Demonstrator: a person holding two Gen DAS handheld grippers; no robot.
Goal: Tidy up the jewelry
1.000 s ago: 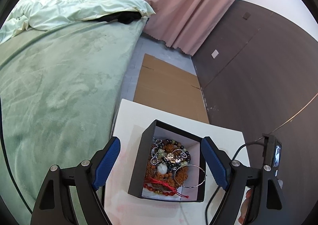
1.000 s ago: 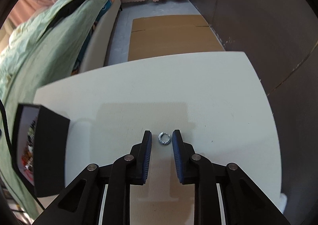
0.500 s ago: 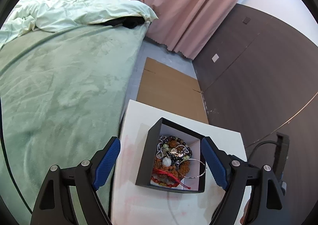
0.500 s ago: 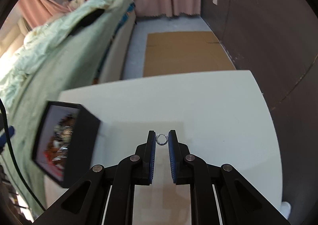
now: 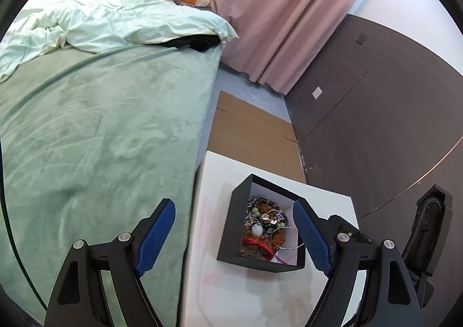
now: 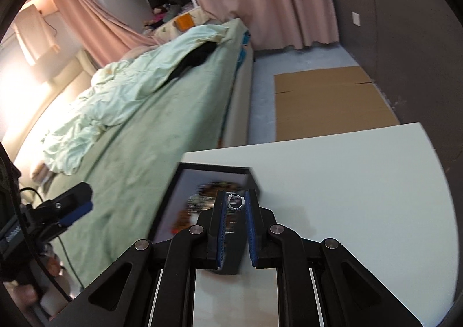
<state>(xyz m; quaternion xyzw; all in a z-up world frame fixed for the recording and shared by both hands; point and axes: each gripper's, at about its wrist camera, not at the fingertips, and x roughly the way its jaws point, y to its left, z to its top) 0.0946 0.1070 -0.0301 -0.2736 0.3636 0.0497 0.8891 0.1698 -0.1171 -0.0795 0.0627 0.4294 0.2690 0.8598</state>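
Observation:
A black jewelry box with a white inside sits on the white table, holding a heap of bead bracelets and a thin silver bangle. My left gripper is open and empty, held above the box. My right gripper is shut on a small silver ring and holds it in the air over the box, which is blurred in the right wrist view.
A bed with a green blanket runs along the table's left edge. Flat cardboard lies on the floor beyond the table. Pink curtains and a dark wall stand behind. The left gripper shows at the left in the right wrist view.
My right gripper closed on the silver ring, lifted it off the table and carried it left, over the box. My left gripper drew back and up from the box, still open.

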